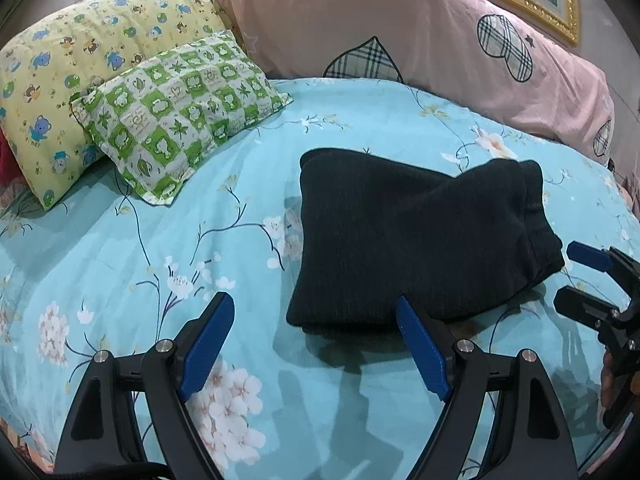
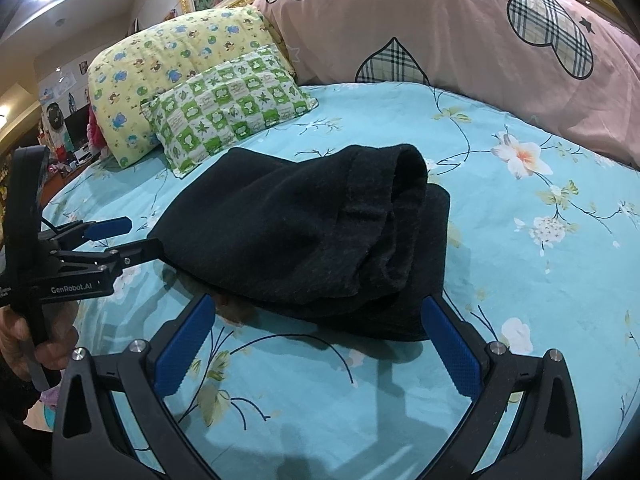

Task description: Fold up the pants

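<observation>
Black knit pants (image 1: 416, 236) lie folded into a compact stack on the blue floral bedsheet (image 1: 140, 248); they also show in the right wrist view (image 2: 304, 240), with the waistband end bunched up on top. My left gripper (image 1: 316, 316) is open and empty, just in front of the stack's near edge. My right gripper (image 2: 318, 312) is open and empty, its fingers straddling the stack's near edge. The right gripper also shows at the right edge of the left wrist view (image 1: 576, 276), and the left gripper shows at the left of the right wrist view (image 2: 140, 236), beside the stack's left corner.
A green checked pillow (image 1: 180, 116) rests on a yellow cartoon pillow (image 1: 80, 68) at the back left. A pink quilt with plaid hearts (image 1: 420, 32) runs along the back. A gold picture frame (image 1: 560, 12) hangs behind it.
</observation>
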Motion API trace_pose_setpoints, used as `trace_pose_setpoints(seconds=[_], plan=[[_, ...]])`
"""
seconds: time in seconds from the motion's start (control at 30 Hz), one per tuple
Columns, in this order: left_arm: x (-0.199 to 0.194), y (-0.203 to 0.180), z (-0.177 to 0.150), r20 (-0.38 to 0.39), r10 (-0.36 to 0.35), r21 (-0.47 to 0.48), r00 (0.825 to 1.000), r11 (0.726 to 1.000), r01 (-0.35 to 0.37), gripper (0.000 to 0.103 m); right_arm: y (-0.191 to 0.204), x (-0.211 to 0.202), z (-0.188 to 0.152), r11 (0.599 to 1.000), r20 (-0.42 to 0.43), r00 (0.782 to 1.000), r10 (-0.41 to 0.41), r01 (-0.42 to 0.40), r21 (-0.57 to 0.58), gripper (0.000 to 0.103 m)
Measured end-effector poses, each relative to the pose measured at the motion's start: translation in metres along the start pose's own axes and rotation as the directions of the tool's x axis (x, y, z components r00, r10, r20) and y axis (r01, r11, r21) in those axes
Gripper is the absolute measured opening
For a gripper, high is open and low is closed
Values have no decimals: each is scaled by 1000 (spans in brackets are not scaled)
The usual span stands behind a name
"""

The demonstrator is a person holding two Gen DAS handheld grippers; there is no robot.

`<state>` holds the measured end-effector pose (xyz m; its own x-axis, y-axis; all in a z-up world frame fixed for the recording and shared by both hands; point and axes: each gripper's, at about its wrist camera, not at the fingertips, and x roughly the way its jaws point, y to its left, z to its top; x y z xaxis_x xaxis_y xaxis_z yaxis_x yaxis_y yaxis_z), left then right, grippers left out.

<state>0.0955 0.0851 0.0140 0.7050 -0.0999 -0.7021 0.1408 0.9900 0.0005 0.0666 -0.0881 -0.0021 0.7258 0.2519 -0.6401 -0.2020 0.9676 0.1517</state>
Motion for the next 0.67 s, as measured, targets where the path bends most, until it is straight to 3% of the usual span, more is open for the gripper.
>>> trace_pose_setpoints(seconds=[0.67], plan=[[15, -8, 10, -14, -4, 13, 1000, 1000, 4, 84, -7, 1, 5, 1000, 7, 1000, -2, 2, 10, 103]])
